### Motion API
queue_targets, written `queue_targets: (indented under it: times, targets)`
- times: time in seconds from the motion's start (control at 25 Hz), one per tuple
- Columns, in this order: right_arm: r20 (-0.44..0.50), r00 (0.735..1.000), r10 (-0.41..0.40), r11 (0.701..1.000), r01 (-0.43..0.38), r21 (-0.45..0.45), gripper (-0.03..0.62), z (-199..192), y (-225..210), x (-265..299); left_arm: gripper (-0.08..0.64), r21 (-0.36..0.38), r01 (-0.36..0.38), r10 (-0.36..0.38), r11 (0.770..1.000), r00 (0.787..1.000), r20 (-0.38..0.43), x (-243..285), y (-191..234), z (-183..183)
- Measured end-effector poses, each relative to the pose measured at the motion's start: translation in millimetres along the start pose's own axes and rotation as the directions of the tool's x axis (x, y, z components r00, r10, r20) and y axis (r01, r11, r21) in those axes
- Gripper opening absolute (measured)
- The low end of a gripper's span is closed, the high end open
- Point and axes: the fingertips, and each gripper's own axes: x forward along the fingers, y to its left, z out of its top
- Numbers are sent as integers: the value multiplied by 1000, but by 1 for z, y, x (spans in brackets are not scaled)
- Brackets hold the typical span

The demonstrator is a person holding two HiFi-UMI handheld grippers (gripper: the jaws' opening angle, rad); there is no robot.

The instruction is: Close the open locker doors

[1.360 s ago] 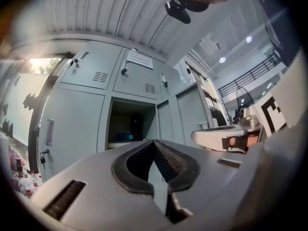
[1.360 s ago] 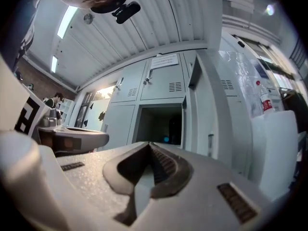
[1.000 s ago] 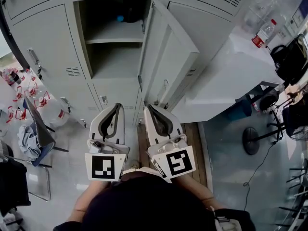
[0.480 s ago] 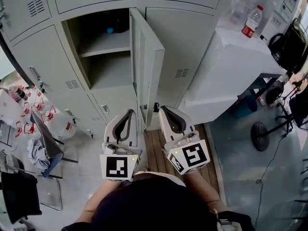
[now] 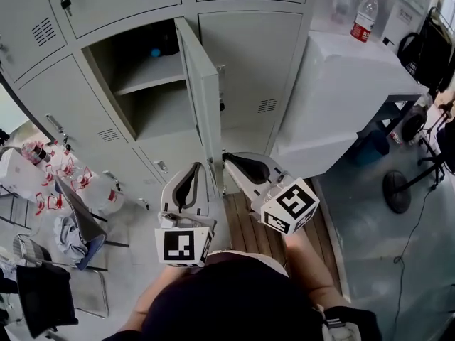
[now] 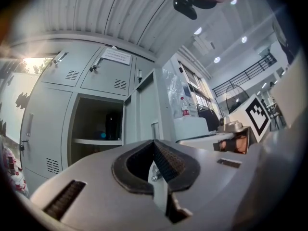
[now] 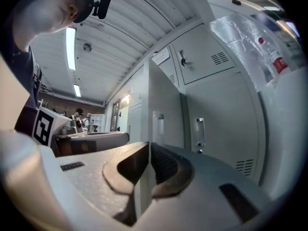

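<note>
One grey locker compartment (image 5: 138, 84) stands open, and its door (image 5: 202, 98) sticks out towards me, nearly edge-on. A shelf inside carries a small blue thing (image 5: 154, 52). My left gripper (image 5: 192, 168) is shut and empty, just below and left of the door's lower edge. Also shut and empty, my right gripper (image 5: 227, 156) is tilted, with its tip close to the door's lower right side; I cannot tell whether it touches. The left gripper view shows shut jaws (image 6: 154, 141) before the open compartment (image 6: 96, 129). In the right gripper view, shut jaws (image 7: 147, 146) point along the door (image 7: 163, 105).
A white cabinet (image 5: 348, 69) with a water bottle (image 5: 364, 14) on it stands against the lockers on the right. A folding chair (image 5: 79, 222) and packs of bottles (image 5: 43, 169) crowd the floor at the left. I stand on a wooden platform (image 5: 245, 226).
Both grippers have come closer to the lockers. The right one has rolled and swung left towards the door's lower edge. The door now shows nearly edge-on.
</note>
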Motion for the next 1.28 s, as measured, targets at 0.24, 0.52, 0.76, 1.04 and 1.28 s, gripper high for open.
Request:
queue_targets:
  times: [0.24, 0.52, 0.76, 1.04, 1.28]
  targets:
    - [-27, 991, 130, 991, -130, 12, 79, -8, 4, 6, 3, 2, 13, -13, 1000, 1000, -5, 6, 2, -4]
    - [-13, 970, 244, 970, -244, 15, 163, -6, 7, 15, 2, -10, 12, -12, 1000, 1000, -12, 10, 10, -5]
    - [-11, 961, 275, 961, -275, -6, 170, -5, 0, 22, 2, -7, -2, 2, 1000, 1000, -22, 11, 17, -8]
    - [-11, 953, 302, 953, -302, 11, 170, -8, -2, 24, 3, 3, -21, 21, 1000, 1000, -21, 9, 24, -6]
    - [-8, 948, 317, 948, -317, 24, 170, -11, -2, 26, 3, 4, -12, 12, 1000, 1000, -22, 8, 23, -7]
